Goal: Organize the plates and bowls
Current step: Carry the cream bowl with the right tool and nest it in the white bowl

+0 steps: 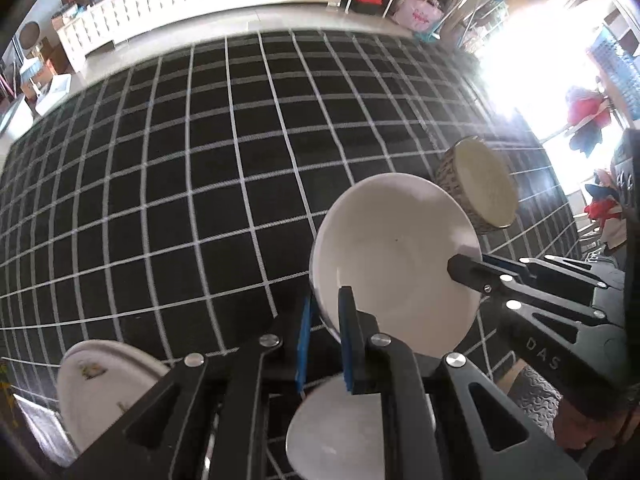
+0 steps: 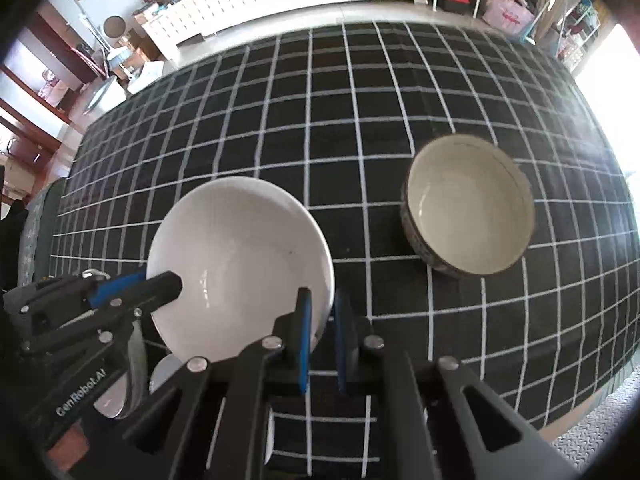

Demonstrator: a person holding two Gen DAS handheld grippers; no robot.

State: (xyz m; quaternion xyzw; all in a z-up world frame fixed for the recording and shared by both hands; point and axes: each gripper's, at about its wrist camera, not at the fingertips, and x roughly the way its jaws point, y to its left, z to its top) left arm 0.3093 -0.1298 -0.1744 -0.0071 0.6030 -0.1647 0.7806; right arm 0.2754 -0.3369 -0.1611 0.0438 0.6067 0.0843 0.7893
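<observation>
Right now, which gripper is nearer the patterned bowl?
Right. The right gripper pinches the white bowl's rim on the side facing the patterned bowl; the left gripper pinches the opposite rim, farther away.

From where I steer, the far and left stretch of the counter (image 2: 280, 100) under its checked cloth lies open for a pass. On my right the patterned bowl (image 2: 468, 208) stands in the way. The white bowl (image 2: 240, 264) fills the middle, pinched by both tongs. Close in on the left, a flowered plate (image 1: 100, 388) and a plain plate (image 1: 336, 432) crowd the near edge.
</observation>
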